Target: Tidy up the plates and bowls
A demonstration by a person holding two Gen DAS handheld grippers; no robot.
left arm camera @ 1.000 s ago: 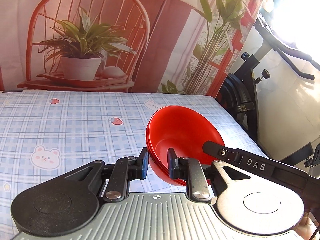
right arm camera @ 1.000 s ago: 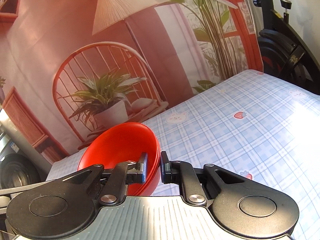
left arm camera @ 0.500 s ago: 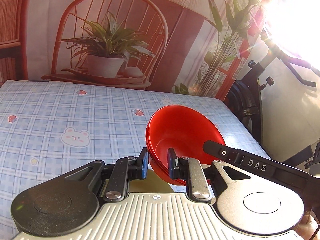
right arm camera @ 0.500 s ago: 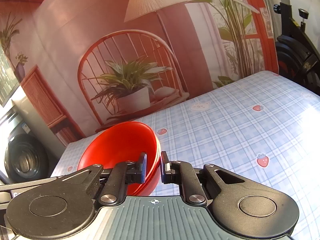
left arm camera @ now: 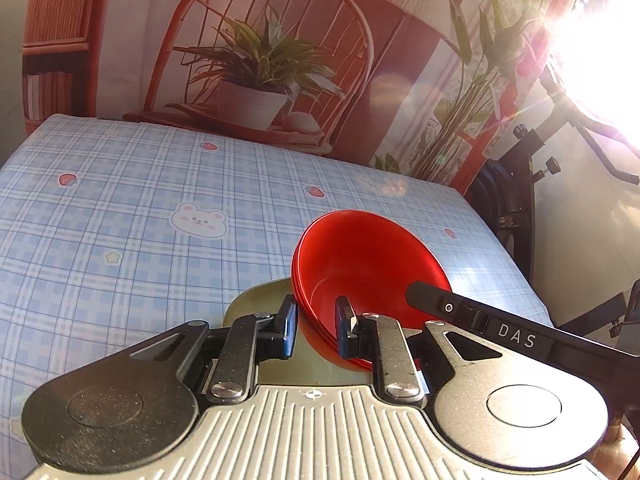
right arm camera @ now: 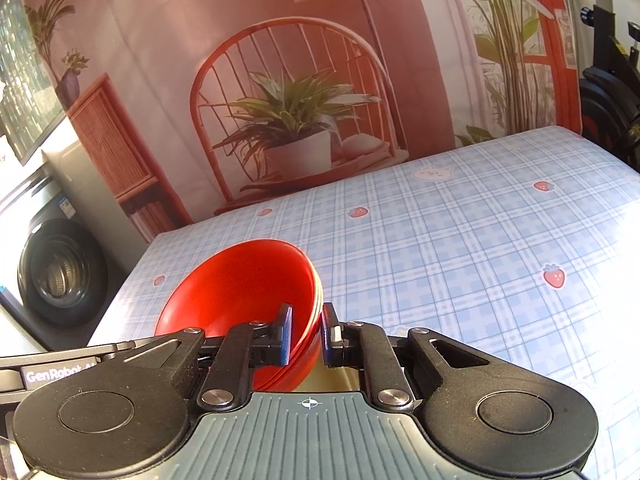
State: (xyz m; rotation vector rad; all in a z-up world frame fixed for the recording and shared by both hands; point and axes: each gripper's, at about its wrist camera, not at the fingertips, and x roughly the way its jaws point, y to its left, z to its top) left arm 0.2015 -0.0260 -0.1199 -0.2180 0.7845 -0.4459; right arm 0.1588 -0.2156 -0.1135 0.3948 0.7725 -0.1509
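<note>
The left tool (left arm camera: pixel 314 330) is closed on the rim of a stack of red bowls (left arm camera: pixel 368 264): one finger is outside the wall and the other inside. The right tool (right arm camera: pixel 306 332) grips the same stack of red bowls (right arm camera: pixel 244 288) at the opposite side of the rim, also with one finger inside and one outside. Thin edges at the rim show that several bowls are nested together; how many, I cannot tell.

In the left wrist view the body of the right tool, with the letters "DAS", crosses the far side of the bowls. The stack is tilted and is over the near edge of the tabletop (left arm camera: pixel 120 208), which has a light blue checked cloth with small bears and strawberries. Whether the bowls touch the cloth, I cannot tell.

Under the bowls, close to the tools, a pale olive surface (left arm camera: pixel 260 296) is partly visible. Behind the tabletop hangs a printed backdrop (right arm camera: pixel 280 80) with a red chair and a potted plant. A washing machine (right arm camera: pixel 56 272) stands at the left of the right wrist view.
</note>
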